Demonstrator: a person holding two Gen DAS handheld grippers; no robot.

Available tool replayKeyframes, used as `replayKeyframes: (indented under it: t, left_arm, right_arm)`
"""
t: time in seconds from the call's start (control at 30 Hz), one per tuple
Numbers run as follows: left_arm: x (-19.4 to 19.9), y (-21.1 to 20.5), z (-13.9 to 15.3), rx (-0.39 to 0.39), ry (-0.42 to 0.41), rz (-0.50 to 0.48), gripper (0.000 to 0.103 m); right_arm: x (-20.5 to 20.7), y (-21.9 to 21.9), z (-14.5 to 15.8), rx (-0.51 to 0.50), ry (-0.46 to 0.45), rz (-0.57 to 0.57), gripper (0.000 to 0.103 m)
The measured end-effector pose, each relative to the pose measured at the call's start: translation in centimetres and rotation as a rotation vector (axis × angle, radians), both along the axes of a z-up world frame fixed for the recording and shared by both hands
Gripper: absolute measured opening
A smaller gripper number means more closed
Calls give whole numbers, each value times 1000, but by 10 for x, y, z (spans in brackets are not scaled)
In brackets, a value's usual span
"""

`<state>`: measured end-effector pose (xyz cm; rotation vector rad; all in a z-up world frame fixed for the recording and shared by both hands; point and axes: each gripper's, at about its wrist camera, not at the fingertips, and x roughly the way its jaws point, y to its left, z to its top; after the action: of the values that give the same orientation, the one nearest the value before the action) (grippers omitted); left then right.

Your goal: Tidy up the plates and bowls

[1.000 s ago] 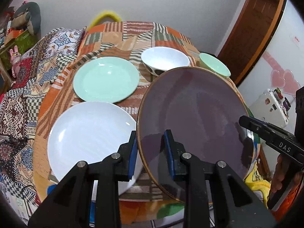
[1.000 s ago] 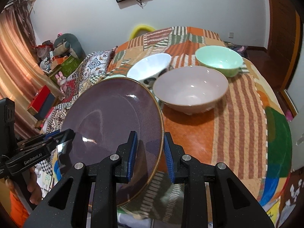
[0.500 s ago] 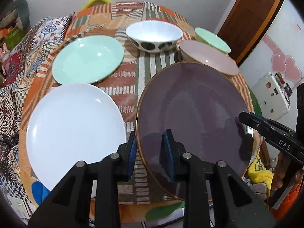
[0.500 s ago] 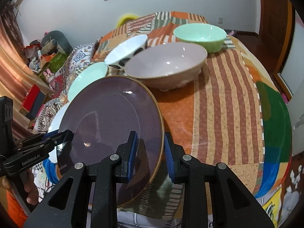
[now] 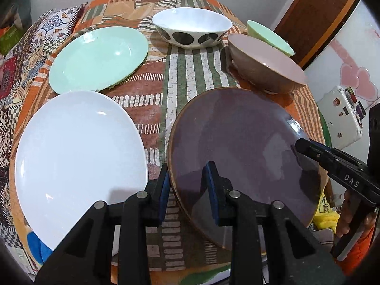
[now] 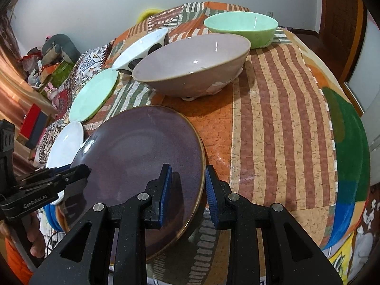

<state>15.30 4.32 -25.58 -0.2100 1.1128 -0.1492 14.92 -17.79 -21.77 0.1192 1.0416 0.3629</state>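
**A:** so how far along is this? Looks barely started. Both grippers are clamped on the round dark purple plate with the gold rim [image 5: 239,156]: left gripper [image 5: 187,190] on its near-left edge, right gripper [image 6: 186,192] on its opposite edge.

**B:** yeah, lower right of the left view, tilted, seemingly just above the patchwork-covered desk [image 6: 280,109]. Nothing's stacked. White oval plate [image 5: 78,156] and mint green plate [image 5: 97,57] lie apart at left; spotted white bowl [image 5: 192,29], mauve bowl [image 6: 192,64] and green bowl [image 6: 241,29] sit loose up top.

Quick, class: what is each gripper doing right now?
Left gripper: shut on the purple plate.
Right gripper: shut on the same plate's opposite rim.
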Motion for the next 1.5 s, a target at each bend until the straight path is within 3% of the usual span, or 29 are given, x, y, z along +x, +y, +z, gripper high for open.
replayKeyframes:
  t: [0.33,0.6,0.87,0.97,1.1,1.2,1.27,1.5]
  left_arm:
    - [0,-4,-3,25,-10,0,35]
    - [-4,6,9,6,-34,22,35]
    - [-27,35,46,16,-142,89,37]
    - [-40,49,64,23,-195,121,39]
    - [-58,74,89,58,-274,193,49]
    - [-69,92,100,125,-319,245,62]
    - [-75,101,102,147,-331,263,62]
    - [-89,144,82,155,-280,335,62]
  right_arm:
    - [2,5,-1,-50,-26,13,28]
    - [1,0,2,-2,22,13,33]
    - [-13,-1,36,-29,-67,6,37]
    - [-18,6,55,-31,-128,20,46]
    - [-19,20,79,-29,-217,44,52]
    - [-18,38,91,-13,-260,74,55]
    - [-17,52,94,-9,-279,97,61]
    - [-17,108,89,-29,-291,221,61]
